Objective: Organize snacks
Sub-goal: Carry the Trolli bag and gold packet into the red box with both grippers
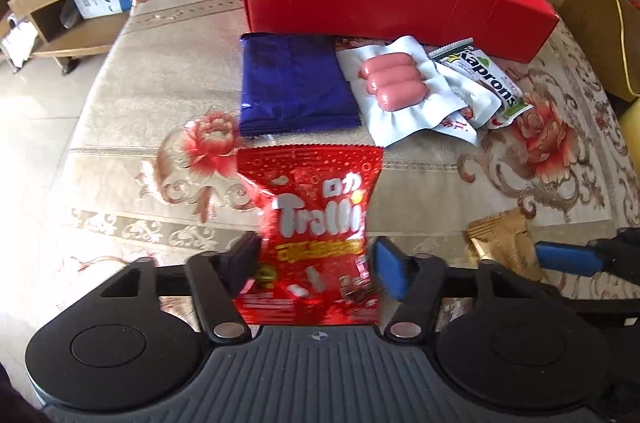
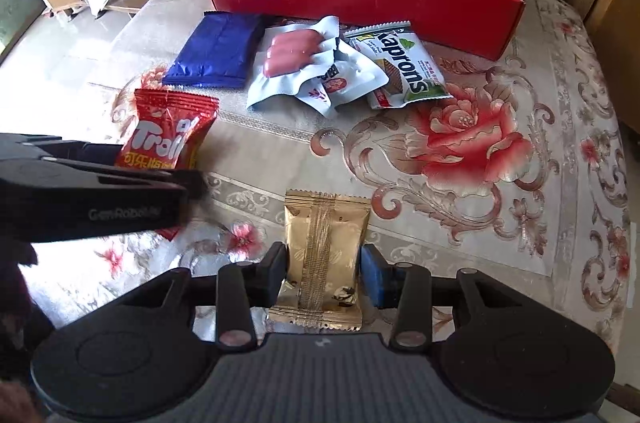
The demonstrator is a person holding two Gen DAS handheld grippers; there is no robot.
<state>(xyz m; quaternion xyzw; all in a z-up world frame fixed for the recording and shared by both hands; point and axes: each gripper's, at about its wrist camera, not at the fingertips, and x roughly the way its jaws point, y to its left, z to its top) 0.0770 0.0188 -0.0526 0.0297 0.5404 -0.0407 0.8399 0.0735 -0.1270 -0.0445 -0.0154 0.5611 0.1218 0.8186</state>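
My left gripper [image 1: 314, 263] is shut on a red Trolli candy bag [image 1: 316, 219], held above the table; the bag also shows in the right wrist view [image 2: 168, 135]. My right gripper [image 2: 324, 263] is shut on a gold snack packet [image 2: 324, 251], seen in the left view too [image 1: 504, 243]. A red box [image 1: 392, 3] at the back holds several snacks. In front of it lie a blue packet [image 1: 292, 87], a sausage pack [image 1: 394, 83] and a Kaprons packet [image 1: 488, 83].
The table has a floral cloth [image 2: 460, 143]. Wooden shelves [image 1: 60, 3] stand to the left beyond the table edge. A cardboard box and cables [image 1: 600, 3] are at the back right.
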